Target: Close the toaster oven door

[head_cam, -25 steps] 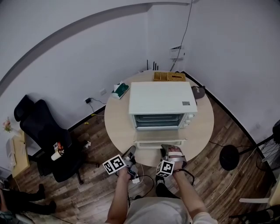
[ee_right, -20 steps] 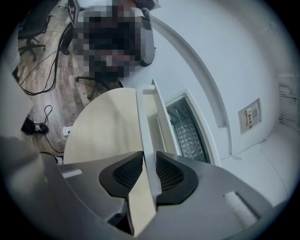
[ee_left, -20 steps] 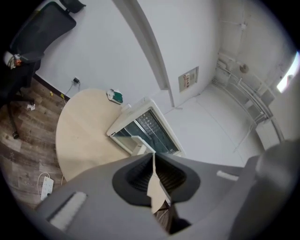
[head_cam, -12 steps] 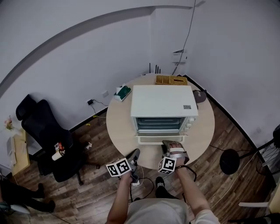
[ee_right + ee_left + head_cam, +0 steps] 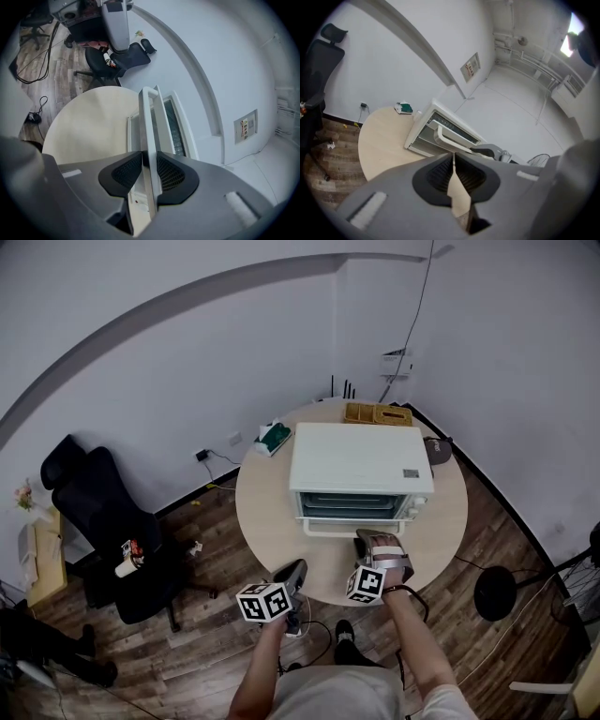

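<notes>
A white toaster oven [image 5: 356, 460] stands on the round wooden table [image 5: 272, 521]. Its glass door [image 5: 354, 507] is nearly upright against the front. The right gripper [image 5: 370, 542] is at the door handle [image 5: 349, 528], and in the right gripper view the white handle bar [image 5: 149, 122] runs between the pads of the right gripper [image 5: 149, 161], touching both while the jaws are opening. The left gripper [image 5: 292, 570] hangs off the table's near edge. In the left gripper view the left gripper [image 5: 453, 157] is shut on nothing and faces the oven [image 5: 440, 129].
A black office chair [image 5: 103, 521] stands left of the table. Behind the oven lie a green packet [image 5: 275, 437] and a yellow tray [image 5: 377, 413]; a dark round item [image 5: 439, 449] is at its right. A round stand base [image 5: 497, 592] and cables are on the floor.
The oven door has swung up from lying open to almost shut. The right gripper moved forward and up with the handle. The left gripper stayed low by the table edge.
</notes>
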